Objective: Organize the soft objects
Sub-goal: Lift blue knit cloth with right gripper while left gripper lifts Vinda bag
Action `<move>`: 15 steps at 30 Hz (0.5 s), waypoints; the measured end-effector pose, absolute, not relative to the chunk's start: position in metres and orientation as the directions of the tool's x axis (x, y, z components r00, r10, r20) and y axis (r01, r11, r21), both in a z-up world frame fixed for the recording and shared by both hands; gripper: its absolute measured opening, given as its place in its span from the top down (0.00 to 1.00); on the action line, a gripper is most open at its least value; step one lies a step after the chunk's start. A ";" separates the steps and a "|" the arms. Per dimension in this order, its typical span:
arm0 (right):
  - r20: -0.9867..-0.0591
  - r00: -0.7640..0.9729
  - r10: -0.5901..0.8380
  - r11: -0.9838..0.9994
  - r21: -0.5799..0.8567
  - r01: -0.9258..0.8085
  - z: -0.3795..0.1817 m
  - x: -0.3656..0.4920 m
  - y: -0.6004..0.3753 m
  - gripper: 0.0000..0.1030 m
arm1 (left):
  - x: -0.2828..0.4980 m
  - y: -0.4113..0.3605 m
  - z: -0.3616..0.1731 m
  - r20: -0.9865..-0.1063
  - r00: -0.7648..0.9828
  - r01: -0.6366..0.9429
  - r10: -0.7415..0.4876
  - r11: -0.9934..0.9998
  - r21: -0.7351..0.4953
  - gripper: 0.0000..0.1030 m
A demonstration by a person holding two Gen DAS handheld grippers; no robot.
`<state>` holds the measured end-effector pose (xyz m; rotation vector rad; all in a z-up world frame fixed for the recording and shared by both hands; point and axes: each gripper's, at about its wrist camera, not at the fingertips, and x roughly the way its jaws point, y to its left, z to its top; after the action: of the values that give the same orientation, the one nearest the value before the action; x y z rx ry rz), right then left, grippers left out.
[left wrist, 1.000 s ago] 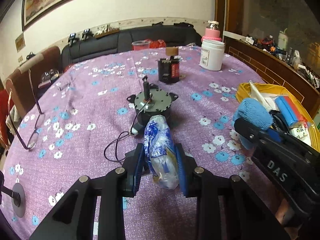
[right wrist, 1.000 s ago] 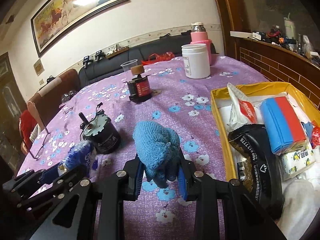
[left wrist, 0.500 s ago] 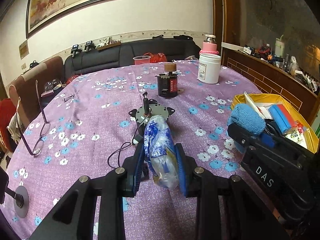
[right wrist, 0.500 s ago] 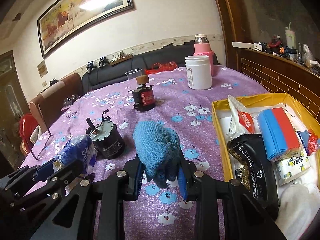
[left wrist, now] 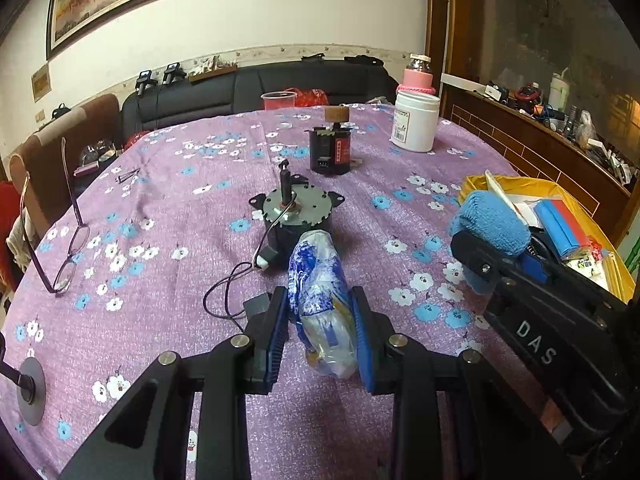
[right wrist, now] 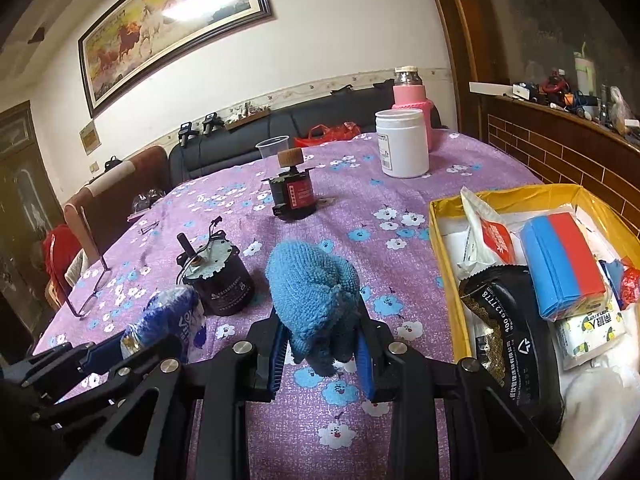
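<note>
Both grippers loaded, box is next

Nearest to us, our left gripper [left wrist: 322, 334] is clamped narrow on a crinkly blue-and-white bag [left wrist: 320, 300], held up off the purple cloth [left wrist: 160, 280], and our right gripper [right wrist: 322, 346] is pinched on a blue knit bundle [right wrist: 312, 284], also in the air. Just right of that sits the yellow box [right wrist: 444, 280], already stuffed with soft packs and a white cloth. So we reckon we're mid-carry: both softies picked, neither dropped yet. Next move probably means swinging right over the box rim and finding a free gap, knit first since it's closer. Further out, the motor [left wrist: 294, 216], the black block [left wrist: 330, 154] and the white jar [left wrist: 414, 122] are hard stuff, so we'd leave them.
</note>
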<state>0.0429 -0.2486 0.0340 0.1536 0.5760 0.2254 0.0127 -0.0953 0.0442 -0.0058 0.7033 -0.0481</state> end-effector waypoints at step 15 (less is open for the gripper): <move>-0.520 0.803 0.291 0.954 0.225 -0.200 0.034 0.041 -0.245 0.69 | 0.016 -0.096 0.044 -0.642 0.766 0.025 -0.021 1.000 -0.004 0.72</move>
<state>0.0405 -0.2455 0.0345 0.1621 0.5819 0.2644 0.0156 -0.0957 0.0436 0.0049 0.6973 -0.0250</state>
